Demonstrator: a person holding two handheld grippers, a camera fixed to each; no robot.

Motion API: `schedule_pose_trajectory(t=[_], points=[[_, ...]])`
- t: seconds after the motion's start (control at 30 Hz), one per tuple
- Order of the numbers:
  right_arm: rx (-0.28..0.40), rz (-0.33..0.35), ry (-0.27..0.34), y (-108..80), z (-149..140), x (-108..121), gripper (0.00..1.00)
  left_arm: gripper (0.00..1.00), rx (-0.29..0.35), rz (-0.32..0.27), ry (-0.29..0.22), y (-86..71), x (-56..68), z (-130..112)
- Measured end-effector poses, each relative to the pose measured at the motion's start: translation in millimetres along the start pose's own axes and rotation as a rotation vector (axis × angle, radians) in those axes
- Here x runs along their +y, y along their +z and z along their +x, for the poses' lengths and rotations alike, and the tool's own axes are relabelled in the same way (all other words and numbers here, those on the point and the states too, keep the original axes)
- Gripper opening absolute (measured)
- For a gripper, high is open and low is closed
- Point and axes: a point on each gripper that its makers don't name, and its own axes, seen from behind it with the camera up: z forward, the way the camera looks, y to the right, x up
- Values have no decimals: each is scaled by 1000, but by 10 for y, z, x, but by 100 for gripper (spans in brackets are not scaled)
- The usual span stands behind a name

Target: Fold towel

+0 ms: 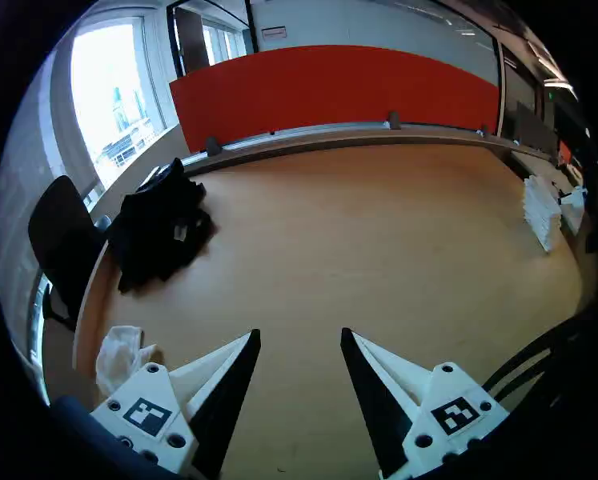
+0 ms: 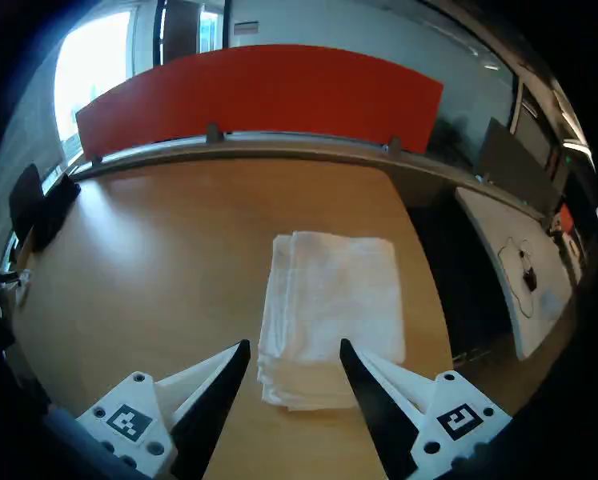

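Folded white towel (image 2: 331, 304) flat on wooden surface (image 2: 154, 256), near edge between right tongs (image 2: 294, 344), spread apart, empty. Left tongs (image 1: 300, 332) likewise apart, empty.

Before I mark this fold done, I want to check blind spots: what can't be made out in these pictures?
- Right gripper view: folded towel, its near right corner covered by the right gripper jaws.
- Left gripper view: white stack at the right rim, too small and warped to identify.
- Left gripper view: dark heap, bag or clothing unclear.
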Motion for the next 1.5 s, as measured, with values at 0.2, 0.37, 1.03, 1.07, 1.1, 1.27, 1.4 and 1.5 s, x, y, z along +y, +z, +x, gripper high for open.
schedule_pose_trajectory(t=[0.2,0.37,1.03,1.07,1.1,1.27,1.4,1.5], points=[[119,-13,46,-72,184,-121,86,73,30,12,-10,14,-18,149],[198,-24,70,-137,307,-211,86,73,50,17,-25,38,-15,241],[460,-20,73,-381,786,-586,86,73,178,38,-84,15,-110,655],[473,-21,77,-394,806,-596,86,73,189,38,-87,11,-114,687],[482,-22,79,-404,818,-606,86,73,199,38,-89,5,-119,719],[518,-31,78,-448,862,-645,86,73,257,46,-106,-39,-163,899],[542,-34,72,-503,902,-703,86,73,315,53,-127,-97,-192,1068],[556,-28,62,-542,935,-761,86,73,356,51,-141,-143,-202,1192]])
